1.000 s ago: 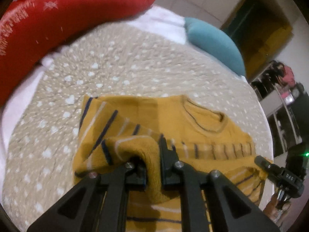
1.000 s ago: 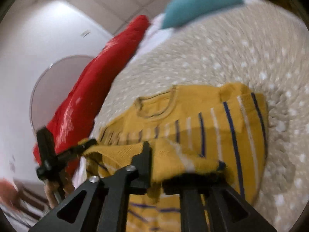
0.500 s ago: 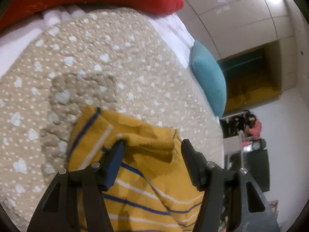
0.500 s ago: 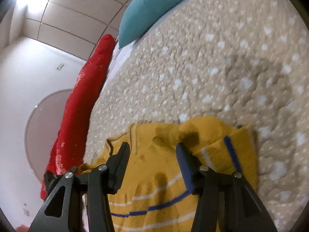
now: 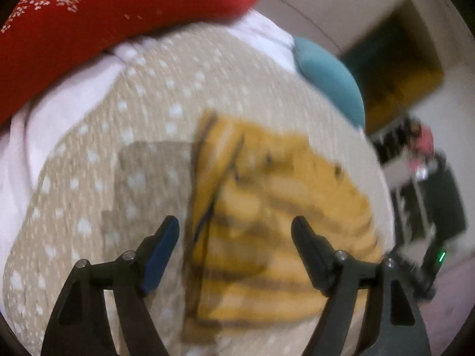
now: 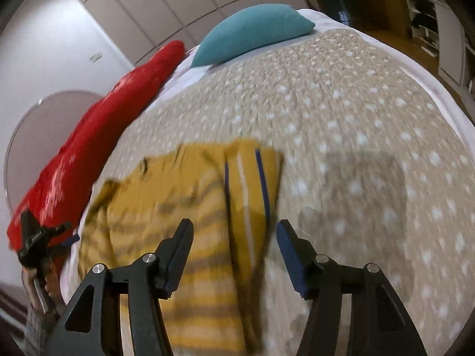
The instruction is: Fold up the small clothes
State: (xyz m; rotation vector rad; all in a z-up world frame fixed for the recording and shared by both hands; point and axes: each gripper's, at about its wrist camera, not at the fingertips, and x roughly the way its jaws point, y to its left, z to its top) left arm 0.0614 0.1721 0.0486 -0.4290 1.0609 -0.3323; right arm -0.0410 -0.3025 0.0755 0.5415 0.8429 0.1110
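Left gripper [image 5: 234, 234]: fingers spread wide, grasping nothing.
Right gripper [image 6: 234, 237]: fingers spread wide, grasping nothing.
Striped yellow sweater [image 5: 276, 216]: folded on the dotted beige bedspread [image 6: 356, 118], just beyond both pairs of fingers.
Beyond: red pillow [image 5: 89, 23], teal pillow [image 6: 252, 34].
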